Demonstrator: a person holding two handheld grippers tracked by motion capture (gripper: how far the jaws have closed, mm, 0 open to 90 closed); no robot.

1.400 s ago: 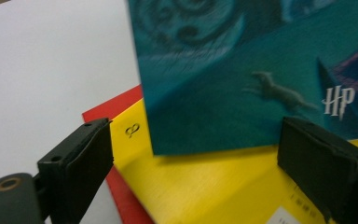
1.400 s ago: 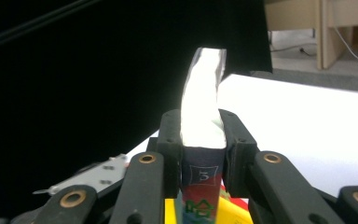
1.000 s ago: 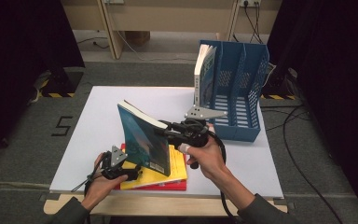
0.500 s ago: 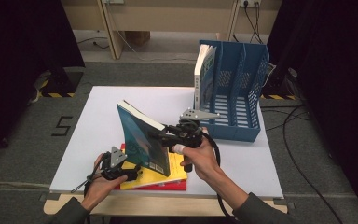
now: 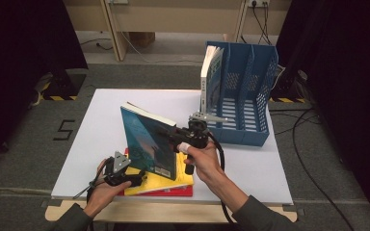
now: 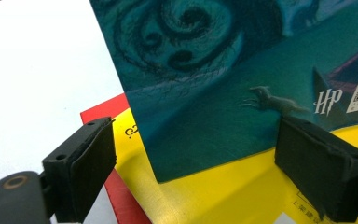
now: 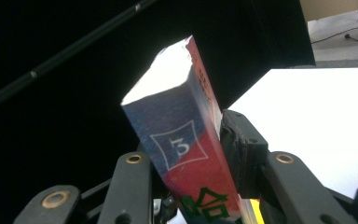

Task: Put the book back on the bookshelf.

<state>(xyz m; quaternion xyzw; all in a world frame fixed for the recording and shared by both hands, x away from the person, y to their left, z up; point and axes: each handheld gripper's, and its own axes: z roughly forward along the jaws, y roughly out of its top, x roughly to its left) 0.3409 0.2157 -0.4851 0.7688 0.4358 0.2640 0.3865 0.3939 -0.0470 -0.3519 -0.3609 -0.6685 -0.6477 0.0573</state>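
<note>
On the white worktop (image 5: 101,120) a teal book (image 5: 147,144) stands tilted on its lower edge, resting on a yellow book (image 5: 166,182) that lies on a red book (image 5: 173,192) near the six o'clock edge. The right claw (image 5: 169,134) comes in from about four o'clock and is clenched on the teal book's spine end; in the right gripper view its pads press both sides of the book (image 7: 186,154), and its jaws have just been closing further on it. The left claw (image 5: 142,179) sits at about seven o'clock of the stack, jaws spread wide and released, the teal book's lower corner (image 6: 163,175) between them untouched. A blue file rack (image 5: 250,101) stands at two o'clock, holding another book (image 5: 211,72) upright.
</note>
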